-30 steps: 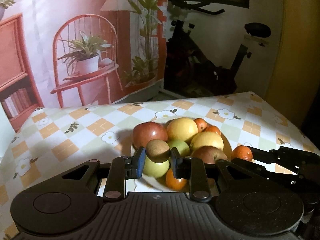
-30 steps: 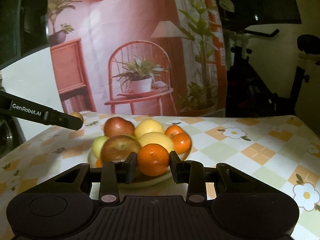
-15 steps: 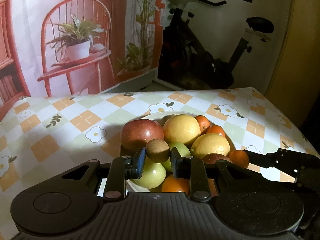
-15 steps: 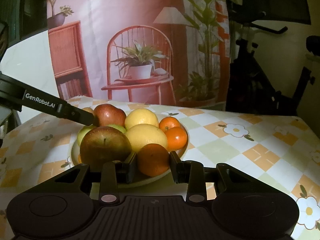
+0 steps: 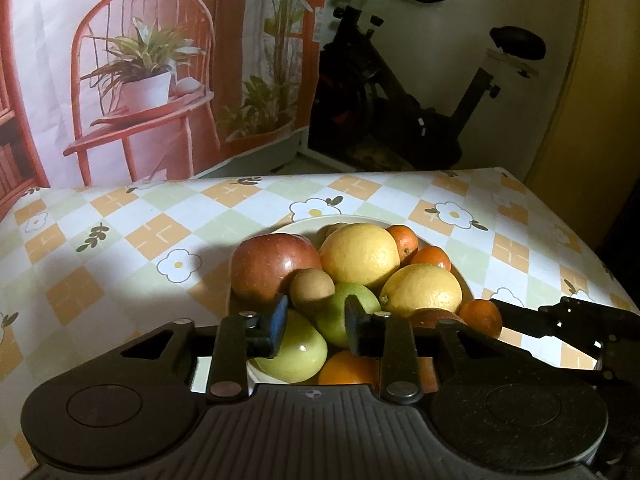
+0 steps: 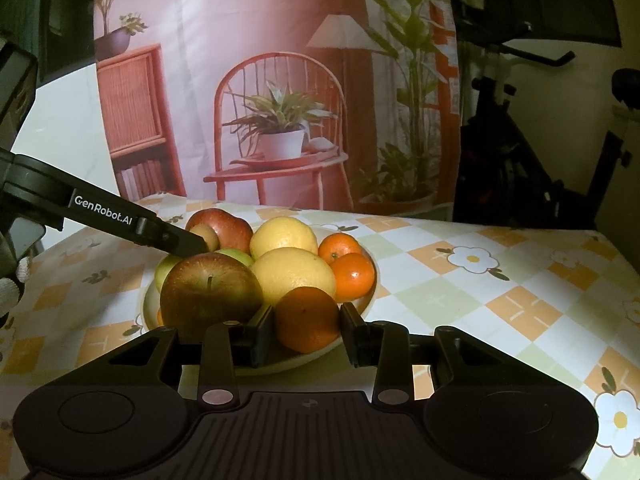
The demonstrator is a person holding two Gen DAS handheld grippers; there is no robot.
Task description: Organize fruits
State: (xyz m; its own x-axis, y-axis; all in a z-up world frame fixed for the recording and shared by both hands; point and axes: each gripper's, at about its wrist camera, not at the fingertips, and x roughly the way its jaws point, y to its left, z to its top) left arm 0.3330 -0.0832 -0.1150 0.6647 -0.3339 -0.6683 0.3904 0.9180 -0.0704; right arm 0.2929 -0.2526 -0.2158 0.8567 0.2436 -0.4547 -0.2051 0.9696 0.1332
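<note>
A white plate (image 5: 304,222) holds a heap of fruit: red apples, green apples, two lemons and small oranges. A brown kiwi (image 5: 312,288) lies on top of the heap between a red apple (image 5: 272,266) and a green apple (image 5: 348,304). My left gripper (image 5: 314,316) is just behind the kiwi. Its jaws are opening and neither pad touches the kiwi. In the right wrist view the left gripper's finger (image 6: 172,238) ends at the kiwi (image 6: 206,236). My right gripper (image 6: 307,328) holds an orange (image 6: 307,318) at the plate's near rim (image 6: 280,364). Its jaws are starting to open, with the pads still against the orange.
The plate stands on a table under a checked, flowered cloth (image 5: 120,240). A printed backdrop of a chair and plants (image 6: 280,120) hangs behind the table. An exercise bike (image 5: 420,112) stands beyond the far right corner. A gloved hand (image 6: 10,284) shows at the left.
Both grippers came in over the plate and lower. The left jaws have parted from the kiwi, which now rests on the heap. The orange has come down to the plate's rim.
</note>
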